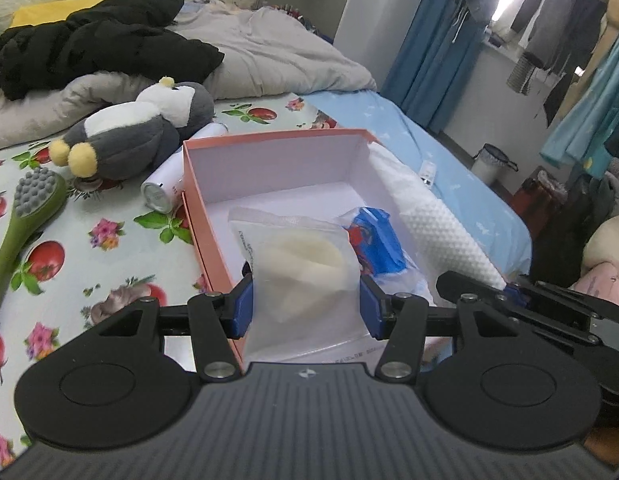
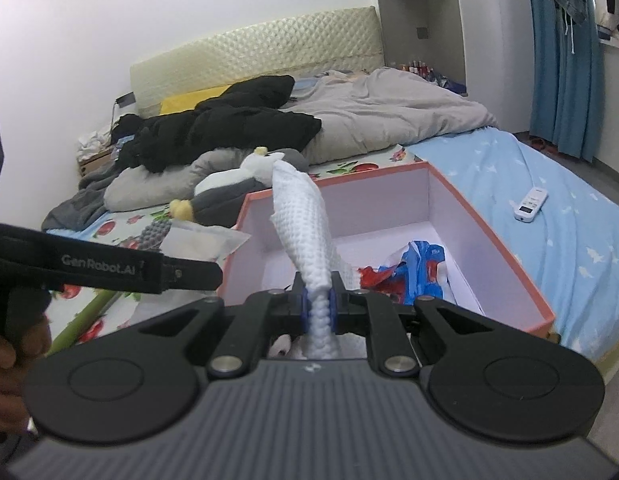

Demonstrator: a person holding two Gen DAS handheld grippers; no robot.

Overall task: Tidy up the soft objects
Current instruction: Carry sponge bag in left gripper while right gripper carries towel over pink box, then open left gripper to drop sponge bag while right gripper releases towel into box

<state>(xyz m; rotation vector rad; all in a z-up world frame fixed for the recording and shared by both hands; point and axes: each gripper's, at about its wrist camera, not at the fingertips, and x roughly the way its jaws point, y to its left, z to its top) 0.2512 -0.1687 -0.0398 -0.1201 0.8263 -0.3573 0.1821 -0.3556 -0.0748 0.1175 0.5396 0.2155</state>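
An open pink box (image 1: 205, 216) with a white inside lies on the bed. My left gripper (image 1: 306, 304) is shut on a clear bag of pale pads (image 1: 305, 264), held over the box's near end. A crumpled blue and red packet (image 1: 377, 240) lies inside the box (image 2: 505, 256), seen too in the right wrist view (image 2: 413, 272). My right gripper (image 2: 318, 304) is shut on a rolled white waffle cloth (image 2: 305, 220) that sticks up over the box. In the left wrist view that cloth (image 1: 441, 232) slants along the box's right side.
A grey and white plush penguin (image 1: 141, 128), a white cylinder (image 1: 165, 188) and a green massage brush (image 1: 25, 216) lie left of the box on the flowered sheet. Black clothes (image 1: 93, 44) and a grey quilt (image 1: 277, 52) lie behind. A white remote (image 2: 530, 204) rests on the blue sheet.
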